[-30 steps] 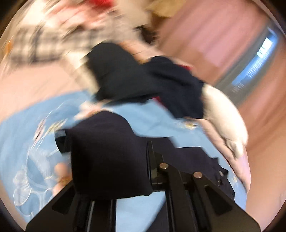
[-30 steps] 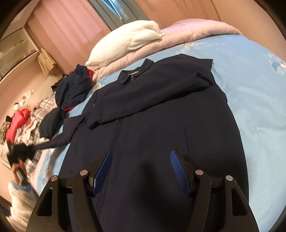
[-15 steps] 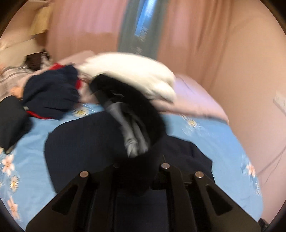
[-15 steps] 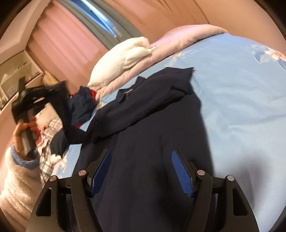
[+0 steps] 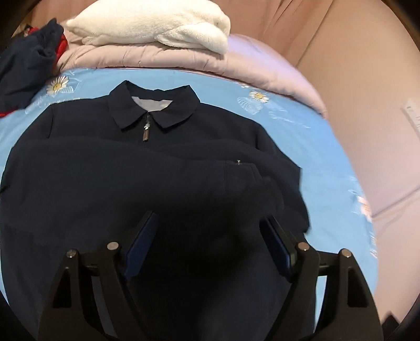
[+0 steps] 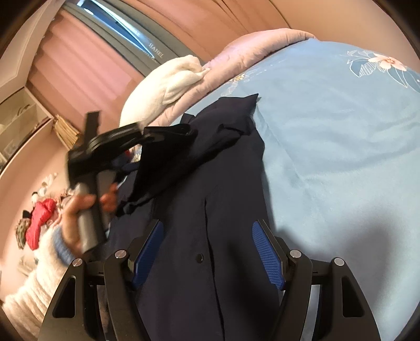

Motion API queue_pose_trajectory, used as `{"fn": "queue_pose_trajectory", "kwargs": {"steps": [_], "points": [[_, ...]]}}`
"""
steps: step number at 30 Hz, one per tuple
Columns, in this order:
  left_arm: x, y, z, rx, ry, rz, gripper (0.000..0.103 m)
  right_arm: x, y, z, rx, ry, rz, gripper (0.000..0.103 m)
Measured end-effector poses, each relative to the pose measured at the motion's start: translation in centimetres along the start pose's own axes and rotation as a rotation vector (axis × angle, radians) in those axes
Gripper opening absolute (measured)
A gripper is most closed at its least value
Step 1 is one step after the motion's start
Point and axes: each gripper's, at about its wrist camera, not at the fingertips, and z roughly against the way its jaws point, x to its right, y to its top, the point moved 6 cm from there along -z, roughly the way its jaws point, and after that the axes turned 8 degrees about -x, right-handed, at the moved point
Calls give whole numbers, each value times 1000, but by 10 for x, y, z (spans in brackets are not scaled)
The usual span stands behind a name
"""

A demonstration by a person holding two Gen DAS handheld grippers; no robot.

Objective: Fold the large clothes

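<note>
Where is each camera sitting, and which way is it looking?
Left wrist: sits on the left gripper, looking up the bed over the navy jacket toward its collar; only its open jaws show.
Right wrist: sits on the right gripper, looking along the jacket; its open jaws, the person's left hand show.
Shared: jacket, white pillow, blue bedsheet.

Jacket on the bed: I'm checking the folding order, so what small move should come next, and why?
Probably draw the left tongs back off the jacket. They are open with no cloth between them, and both sleeves lie across the chest below the collar. The right tongs, also open, hover near the hem, so folding it toward the collar seems next.
</note>
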Motion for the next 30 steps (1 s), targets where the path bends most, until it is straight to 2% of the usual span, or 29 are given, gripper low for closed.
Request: {"fn": "queue_pose_trajectory", "kwargs": {"steps": [1, 3, 6, 8, 11, 14, 19, 22, 24, 27, 29, 30], "points": [[-12, -4, 17, 22, -38, 13, 84, -4, 4, -3, -5, -3, 4, 71], [-35, -10, 42, 67, -69, 49, 94, -10, 5, -3, -7, -6, 33, 71], [-98, -18, 75, 141, -47, 147, 97, -24, 17, -8, -17, -7, 78, 71], [-144, -26, 85, 155, -30, 238, 97, -35, 28, -16, -34, -3, 98, 71], [-198, -38, 83, 139, -65, 372, 97, -53, 43, -36, -60, -30, 144, 71], [-223, -41, 67, 108, -148, 460, 97, -69, 59, -63, -67, -34, 177, 71], [-228, -24, 35, 76, -411, 579, 97, -91, 81, -104, -85, 76, 160, 71], [-228, -7, 15, 84, -511, 641, 97, -97, 89, -123, -80, 124, 141, 71], [-237, 1, 9, 112, -498, 701, 96, -101, 92, -138, -83, 125, 147, 71], [-269, 4, 29, 229, -463, 782, 94, -99, 87, -153, -115, 77, 175, 71], [-289, 3, 38, 284, -393, 822, 94, -91, 78, -164, -157, 28, 192, 71], [-300, 2, 45, 307, -314, 824, 94, -86, 74, -168, -175, 12, 196, 71]]}}
